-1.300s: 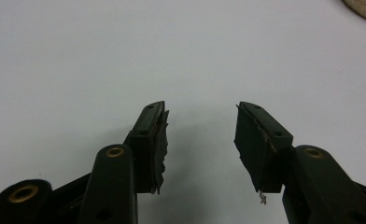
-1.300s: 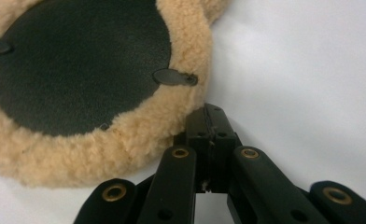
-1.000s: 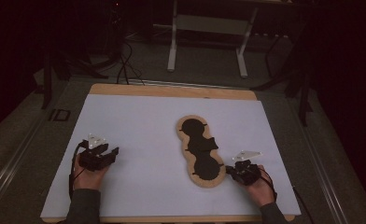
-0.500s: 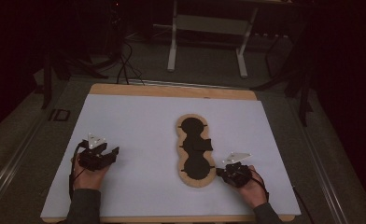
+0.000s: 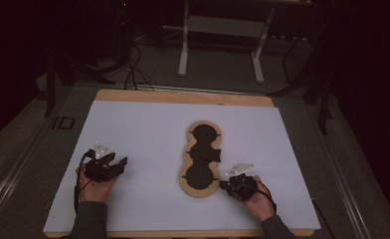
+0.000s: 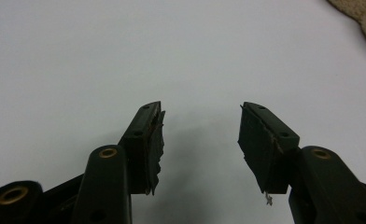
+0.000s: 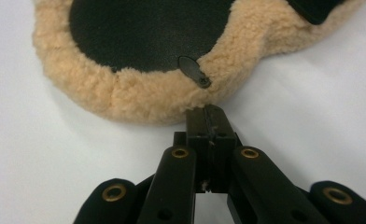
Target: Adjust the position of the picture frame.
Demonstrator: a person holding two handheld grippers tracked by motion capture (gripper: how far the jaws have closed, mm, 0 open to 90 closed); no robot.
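Black two-jaw left gripper (image 6: 201,140) — brass-ringed screw holes, frayed dark pads (image 6: 156,144). Black right gripper (image 7: 208,119), same brass rivets. Grey three-cornered plates, trailing black cables, dark grey sleeves (image 5: 88,219).

The fleece pad (image 7: 139,100) ran past the top edge of the right gripper view, its far lobes unseen. Whether the right tongs (image 7: 208,112) pinched any fleece was unclear.

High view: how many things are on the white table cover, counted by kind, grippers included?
Black two-jaw grippers: 2, the left gripper with jaws apart, the right gripper with jaws together at the fleece edge.
Long tan fleece pad with black lobed inner surface: 1.
White table cover itself: 1.
Total: 4.
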